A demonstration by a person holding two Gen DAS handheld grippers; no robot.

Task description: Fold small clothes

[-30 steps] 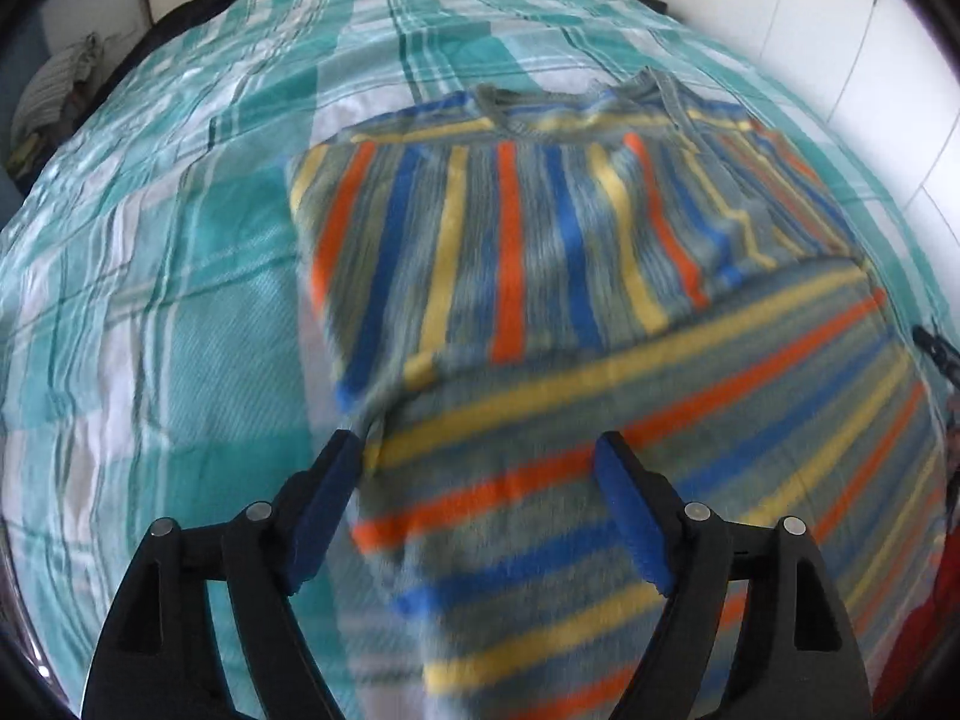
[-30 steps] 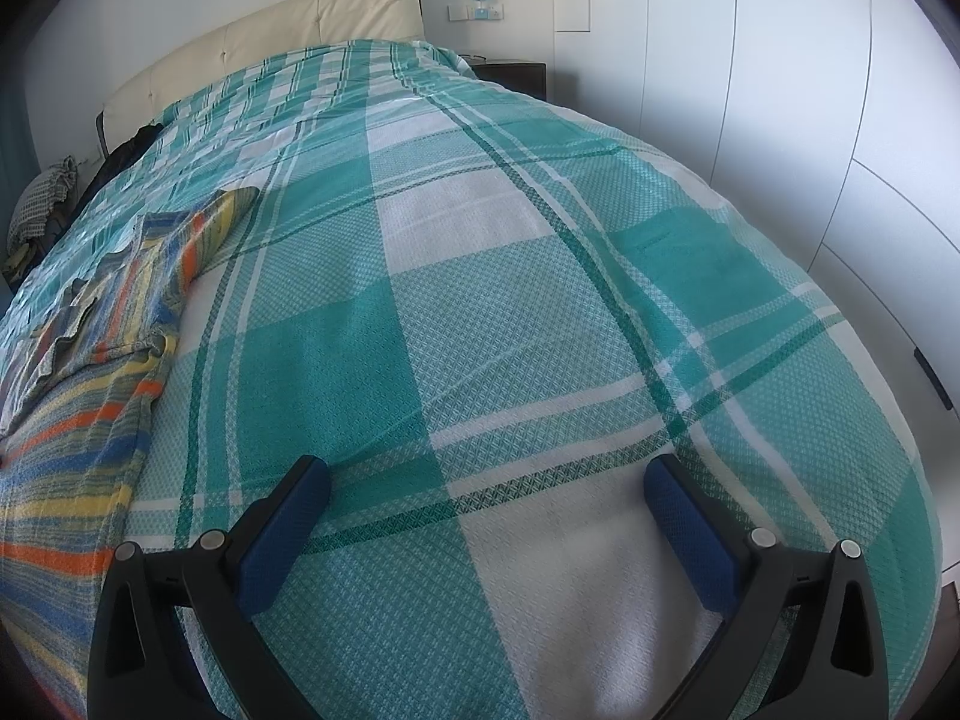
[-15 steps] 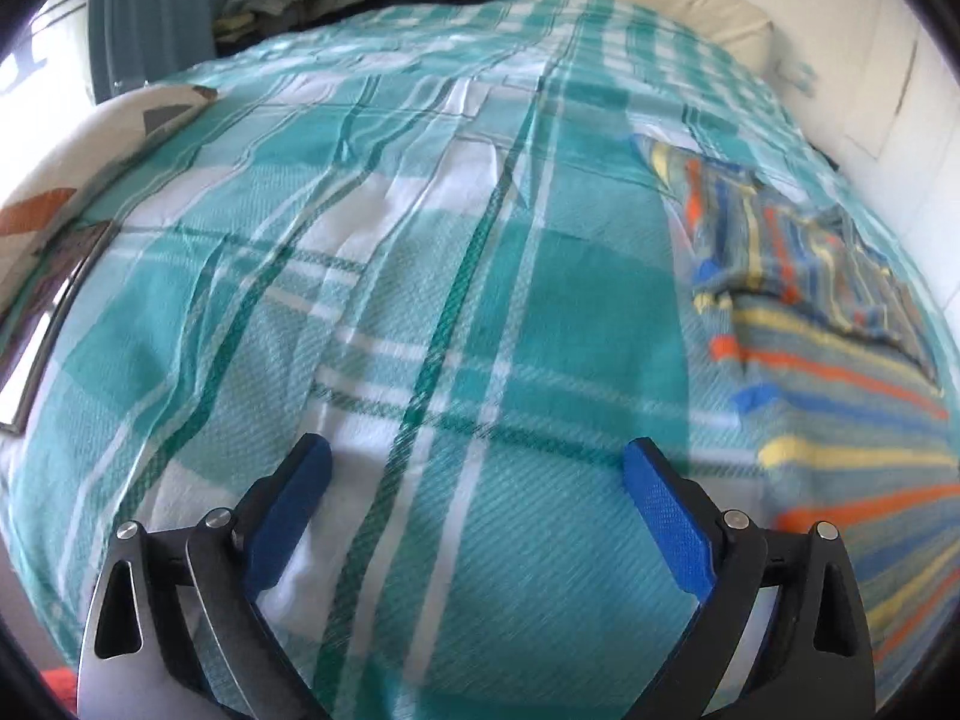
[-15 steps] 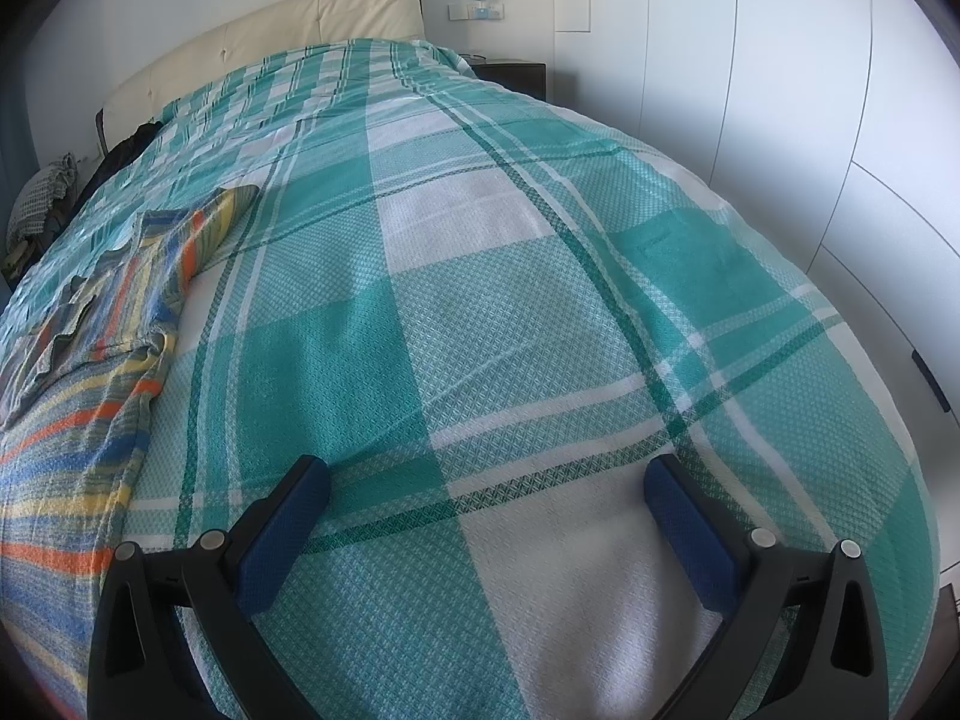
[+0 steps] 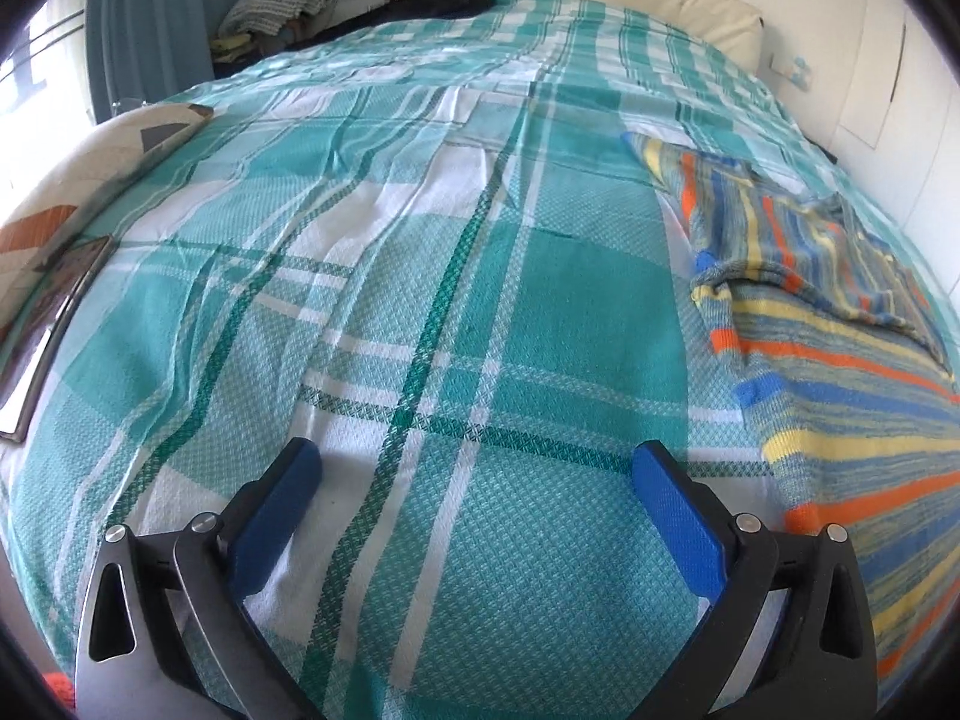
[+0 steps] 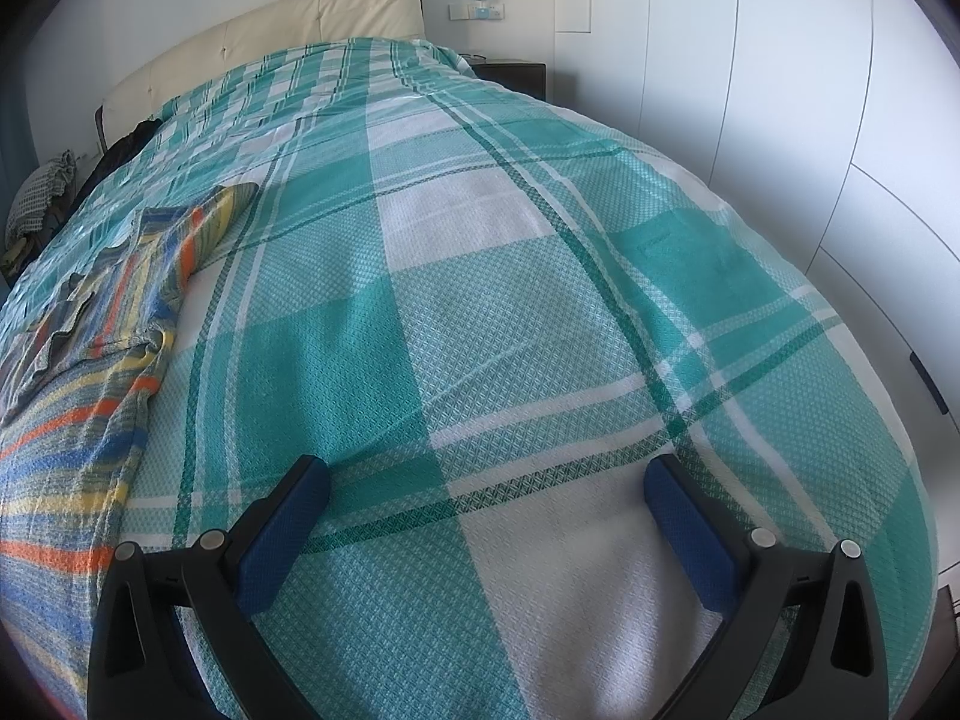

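The striped sweater [image 5: 840, 360] lies flat on the green and white checked bedspread [image 5: 420, 300], partly folded, with 1 part laid over the rest. It sits to the right of the left gripper [image 5: 477, 483] and does not touch it. The left gripper's 2 blue pads are far apart and opening, with only bedspread between them. In the right wrist view the sweater [image 6: 90, 372] lies to the left of the right gripper [image 6: 486, 492]. That gripper's pads are spread wide too, and nothing is held. A cream headboard [image 6: 270, 30] is far ahead of both grippers.
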